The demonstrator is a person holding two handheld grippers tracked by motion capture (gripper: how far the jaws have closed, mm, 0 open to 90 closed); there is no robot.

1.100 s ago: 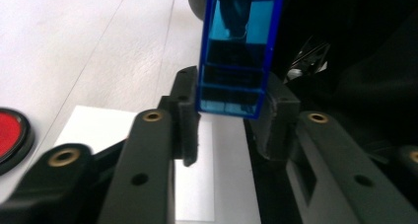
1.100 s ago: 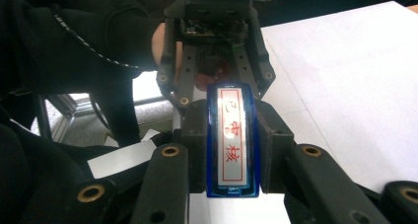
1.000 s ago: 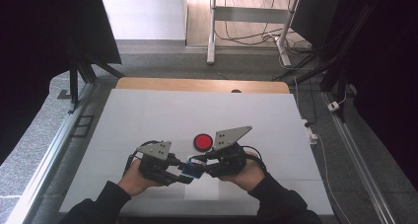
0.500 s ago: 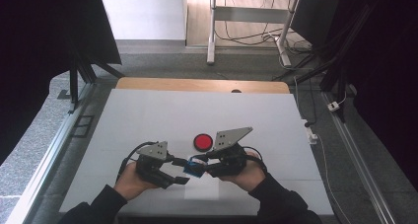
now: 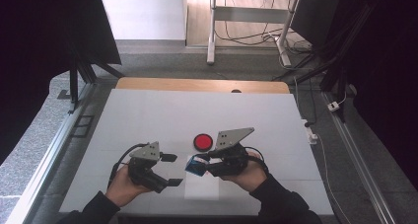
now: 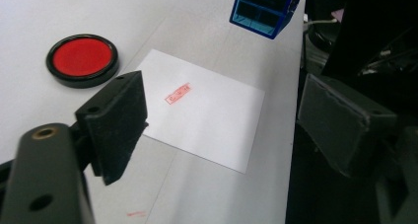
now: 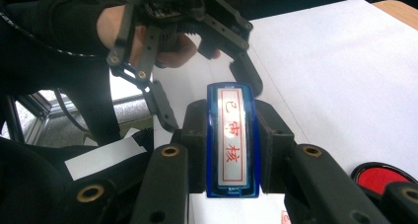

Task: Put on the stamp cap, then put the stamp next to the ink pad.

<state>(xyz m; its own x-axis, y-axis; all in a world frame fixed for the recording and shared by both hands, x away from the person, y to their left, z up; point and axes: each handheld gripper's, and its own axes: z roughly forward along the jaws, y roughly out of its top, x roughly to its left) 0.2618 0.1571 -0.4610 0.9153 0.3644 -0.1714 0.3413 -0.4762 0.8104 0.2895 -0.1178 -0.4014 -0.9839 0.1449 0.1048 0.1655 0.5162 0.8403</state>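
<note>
— Where did things stand when you paused?

— My right tongs (image 5: pixel 203 161) were clamped on the blue plastic stamp with red characters on its white label (image 5: pixel 195 165), lifted just above the near middle of the white bench (image 5: pixel 148 115), right over the white sheet of paper (image 5: pixel 203 187). My left tongs (image 5: pixel 170 169) had just been opening and stood wide with nothing between them, a little to the left of the sheet.

— How did you judge the step should go?

— I reckoned the stamp wanted to stay level and come straight down, so the print would not smear, with the left tongs pinning the sheet's edge, clear of the red rectangular stamped mark (image 6: pixel 177 93).

— And the count?

— One stamp, one sheet, one stamped mark on it, one round black-rimmed red ink pad (image 5: pixel 202 142) just beyond, and a faint red smudge (image 6: pixel 135 214) on the bench.
</note>
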